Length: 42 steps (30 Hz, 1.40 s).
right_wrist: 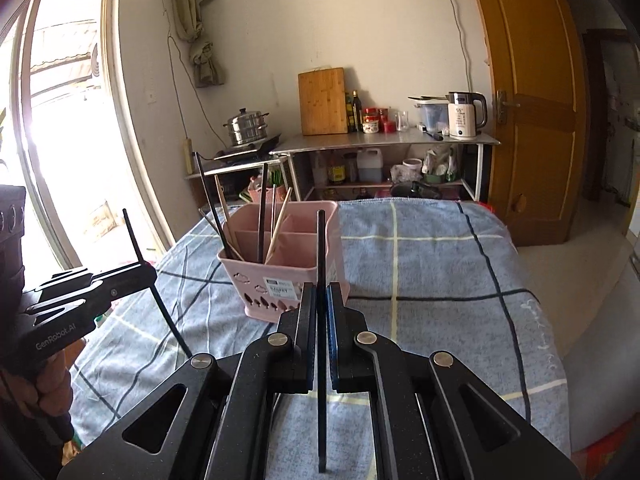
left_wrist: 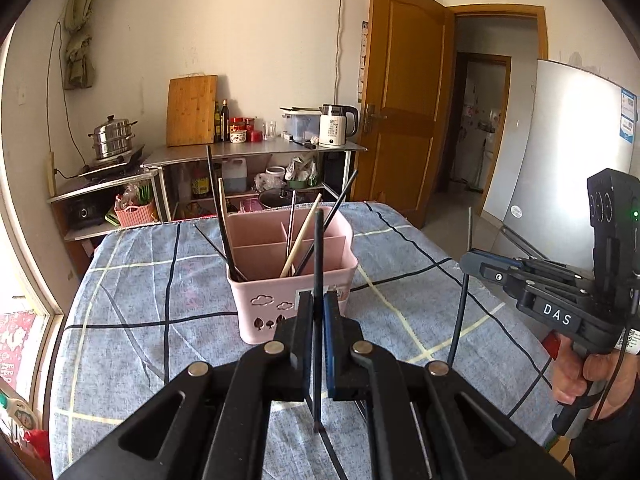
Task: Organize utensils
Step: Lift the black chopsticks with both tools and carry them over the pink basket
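Note:
A pink divided utensil caddy (left_wrist: 294,276) (right_wrist: 288,264) stands on the blue plaid tablecloth (left_wrist: 140,300) (right_wrist: 432,264), with several black and pale wooden chopsticks leaning in its compartments. My left gripper (left_wrist: 318,300) is shut on a black chopstick (left_wrist: 318,248), held upright just in front of the caddy. My right gripper (right_wrist: 321,294) is shut on another black chopstick (right_wrist: 321,248), also upright, near the caddy's right corner. In the left wrist view the right gripper (left_wrist: 470,262) shows at the right edge with its chopstick (left_wrist: 458,320); in the right wrist view the left gripper (right_wrist: 144,270) shows at the left.
Behind the table stands a metal shelf (left_wrist: 256,152) with a cutting board (left_wrist: 192,110), bottles, jars and a white kettle (left_wrist: 336,126). A steamer pot (left_wrist: 112,138) sits on a stove at the left. A wooden door (left_wrist: 404,100) and a silver fridge (left_wrist: 560,152) are at the right.

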Motion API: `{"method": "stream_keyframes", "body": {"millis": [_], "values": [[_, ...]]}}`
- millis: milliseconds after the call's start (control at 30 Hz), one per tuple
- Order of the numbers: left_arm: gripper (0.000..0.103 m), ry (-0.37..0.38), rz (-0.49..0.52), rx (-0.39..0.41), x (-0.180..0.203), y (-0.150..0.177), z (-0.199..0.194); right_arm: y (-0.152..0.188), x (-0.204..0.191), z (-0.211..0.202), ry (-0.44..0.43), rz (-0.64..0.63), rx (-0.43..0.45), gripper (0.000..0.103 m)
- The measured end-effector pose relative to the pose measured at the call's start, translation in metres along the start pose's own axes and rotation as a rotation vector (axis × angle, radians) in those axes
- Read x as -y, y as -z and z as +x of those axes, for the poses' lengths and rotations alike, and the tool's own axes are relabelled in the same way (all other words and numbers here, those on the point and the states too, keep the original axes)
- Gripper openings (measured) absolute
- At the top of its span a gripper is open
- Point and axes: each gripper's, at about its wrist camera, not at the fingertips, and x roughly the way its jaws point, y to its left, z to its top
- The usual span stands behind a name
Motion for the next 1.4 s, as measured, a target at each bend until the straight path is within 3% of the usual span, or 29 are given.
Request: {"method": "stream_keyframes", "body": {"millis": [567,900,1400], "values": [[0.005,0.012,0.003,-0.011,0.005,0.008,0.002,-0.005,-0.005,-0.021,-0.008,-0.03,0.057,0.005],[0.005,0.007,0.02,-0.02,0.009,0.007,0.001,0.006,-0.004,-0.017,-0.008,-0.033,0.026,0.005],[0.005,0.009,0.009,-0.001,0.0,-0.002,-0.01,-0.009,-0.01,-0.025,-0.022,-0.052,0.068,0.005]]}}
